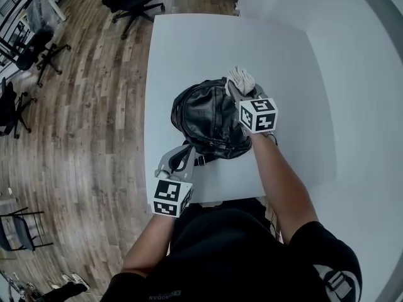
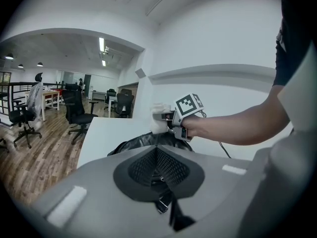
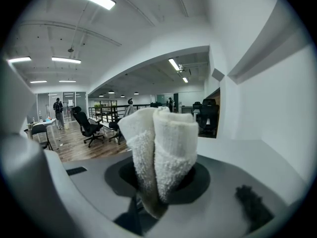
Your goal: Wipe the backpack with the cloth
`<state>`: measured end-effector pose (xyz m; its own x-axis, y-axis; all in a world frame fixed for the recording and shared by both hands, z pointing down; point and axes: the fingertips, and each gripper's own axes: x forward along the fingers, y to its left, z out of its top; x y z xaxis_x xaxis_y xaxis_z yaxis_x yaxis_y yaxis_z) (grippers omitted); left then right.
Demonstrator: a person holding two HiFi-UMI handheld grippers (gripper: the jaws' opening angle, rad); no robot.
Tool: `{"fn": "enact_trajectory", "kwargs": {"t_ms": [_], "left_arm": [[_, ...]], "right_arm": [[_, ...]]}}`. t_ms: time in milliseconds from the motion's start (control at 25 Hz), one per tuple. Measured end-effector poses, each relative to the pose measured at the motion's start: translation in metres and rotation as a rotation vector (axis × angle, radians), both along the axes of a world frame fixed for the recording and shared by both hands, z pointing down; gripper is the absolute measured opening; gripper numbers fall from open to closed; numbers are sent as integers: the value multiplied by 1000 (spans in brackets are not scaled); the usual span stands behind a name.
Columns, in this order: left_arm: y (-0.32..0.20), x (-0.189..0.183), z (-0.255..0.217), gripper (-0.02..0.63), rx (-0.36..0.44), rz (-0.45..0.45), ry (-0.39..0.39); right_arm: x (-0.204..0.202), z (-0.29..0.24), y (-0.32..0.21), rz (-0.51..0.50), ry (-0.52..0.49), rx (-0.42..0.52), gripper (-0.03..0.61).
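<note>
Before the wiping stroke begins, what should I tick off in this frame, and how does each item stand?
1. Cloth clamped in the right gripper: ok.
2. Folded cloth sticks out past the jaws, ready to wipe: ok.
3. Left gripper shut on the backpack's strap to steady it: ok.
4. Backpack lies fully on the table: ok.
5. Cloth already touching the backpack: cannot tell; in the head view it sits at the bag's far edge.
</note>
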<state>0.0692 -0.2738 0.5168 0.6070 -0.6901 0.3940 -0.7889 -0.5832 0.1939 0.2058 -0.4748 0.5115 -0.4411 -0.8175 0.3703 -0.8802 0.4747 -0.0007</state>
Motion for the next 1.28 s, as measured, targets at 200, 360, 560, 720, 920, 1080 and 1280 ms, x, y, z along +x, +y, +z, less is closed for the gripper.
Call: {"fn": "enact_trajectory", "kwargs": {"t_ms": [200,360,560,720,920,1080,1280], "left_arm": [[3,11,-4,6,8,28,0],[5,18,-5,6,16,46,0],[8,24,-9,6,19,61,-2],[9,32,-10,6,27,84,-3],[11,39,-16,6,39,107,1],[14,41,-20,6,46,117,1],[16,42,-20,6,43,121,-4]], "right_arm": [[20,-10,7,39,-6,19,109],[35,-18,11,67,-8,37,109],[53,-26,17,102,-10,51,109],[67,-30,21,130,-12,61,109],[82,-37,27,161,-10,72,109],[88,-43,32,176,-8,79,108],[92,-49,38,183,-3,89,109]]}}
